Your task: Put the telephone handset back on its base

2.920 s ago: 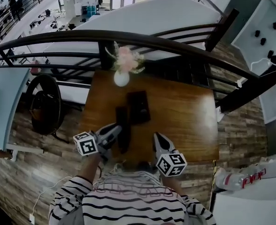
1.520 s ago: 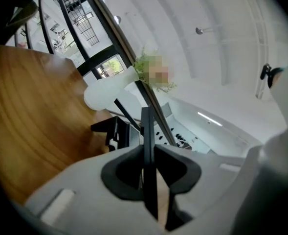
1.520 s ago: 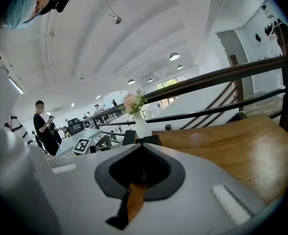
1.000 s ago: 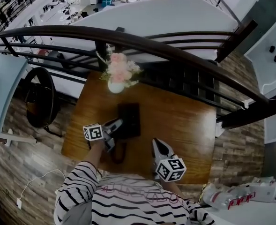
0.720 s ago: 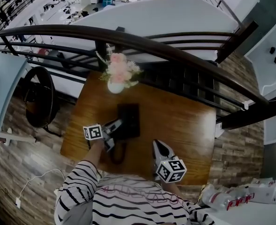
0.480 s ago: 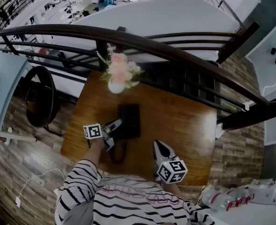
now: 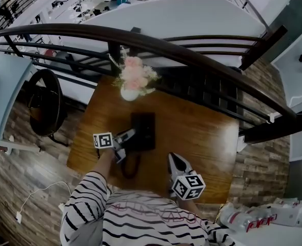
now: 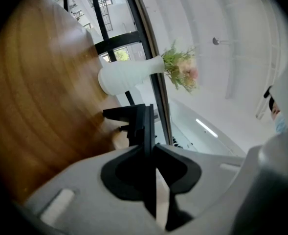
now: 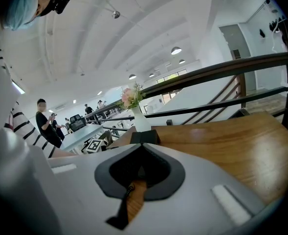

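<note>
The black telephone base point(image 7: 146, 127) sits mid-table in the head view, below the vase. My left gripper point(image 7: 132, 134) lies level at the base's left edge and is shut on the black handset point(image 8: 136, 119), which shows edge-on between the jaws in the left gripper view point(image 8: 149, 150). In the head view the handset blends into the dark base. Its coiled cord point(image 7: 129, 168) loops on the wood toward me. My right gripper point(image 7: 172, 157) rests apart, to the lower right of the base, with its tips point(image 9: 143, 145) together and nothing in them. The base point(image 9: 144, 136) shows just beyond them.
A white vase of pink flowers point(image 7: 131, 90) stands at the far edge of the wooden table point(image 7: 202, 137). A dark railing point(image 7: 192, 50) runs behind the table. A round black chair point(image 7: 45, 106) stands off the table's left side.
Since the earliest frame the left gripper has brought the handset up from the table beside the base to the base's left edge. Over the last second it only rolled slightly; the right gripper kept still.
</note>
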### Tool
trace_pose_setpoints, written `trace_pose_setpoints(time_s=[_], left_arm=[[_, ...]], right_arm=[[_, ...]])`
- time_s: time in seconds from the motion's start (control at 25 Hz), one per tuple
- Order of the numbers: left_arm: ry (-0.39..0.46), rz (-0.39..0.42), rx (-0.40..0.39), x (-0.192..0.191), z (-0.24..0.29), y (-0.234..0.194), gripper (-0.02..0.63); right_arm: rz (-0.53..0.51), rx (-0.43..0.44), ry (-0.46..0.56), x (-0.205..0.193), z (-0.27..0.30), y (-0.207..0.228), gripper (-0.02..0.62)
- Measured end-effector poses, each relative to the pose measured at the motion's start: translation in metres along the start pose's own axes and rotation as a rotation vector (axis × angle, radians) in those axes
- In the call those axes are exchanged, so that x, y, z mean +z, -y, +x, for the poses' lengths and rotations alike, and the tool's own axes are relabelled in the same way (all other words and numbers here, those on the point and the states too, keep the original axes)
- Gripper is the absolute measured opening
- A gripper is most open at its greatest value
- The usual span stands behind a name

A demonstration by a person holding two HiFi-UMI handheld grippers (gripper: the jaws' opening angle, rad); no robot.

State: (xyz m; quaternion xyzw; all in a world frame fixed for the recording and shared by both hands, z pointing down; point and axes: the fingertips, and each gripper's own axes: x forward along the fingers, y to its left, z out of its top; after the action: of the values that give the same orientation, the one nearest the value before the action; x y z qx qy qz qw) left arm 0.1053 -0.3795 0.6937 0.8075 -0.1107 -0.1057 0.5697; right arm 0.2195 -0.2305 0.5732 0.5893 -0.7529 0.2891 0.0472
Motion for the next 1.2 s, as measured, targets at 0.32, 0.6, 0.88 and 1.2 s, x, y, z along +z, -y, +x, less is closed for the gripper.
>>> trace_pose_setpoints(time_s=[0.32, 0.6, 0.88, 1.2], left_arm=[[0.001, 0.047, 0.079, 0.006, -0.005, -0.02, 0.083], [0.001, 0.078, 0.129, 0.005, -0.004, -0.016, 0.094], [0.003, 0.112, 0.153, 0.006, -0.013, -0.015, 0.104], [-0.004, 0.216, 0.167, 0.008, -0.024, -0.003, 0.149]], right_arm=[[0.003, -0.01, 0.001, -0.003, 0.005, 0.004, 0.0], [0.005, -0.001, 0.006, 0.0, 0.006, -0.004, 0.0], [0.003, 0.001, 0.013, -0.001, 0.005, -0.01, 0.0], [-0.002, 0.003, 0.022, -0.002, 0.003, -0.019, 0.0]])
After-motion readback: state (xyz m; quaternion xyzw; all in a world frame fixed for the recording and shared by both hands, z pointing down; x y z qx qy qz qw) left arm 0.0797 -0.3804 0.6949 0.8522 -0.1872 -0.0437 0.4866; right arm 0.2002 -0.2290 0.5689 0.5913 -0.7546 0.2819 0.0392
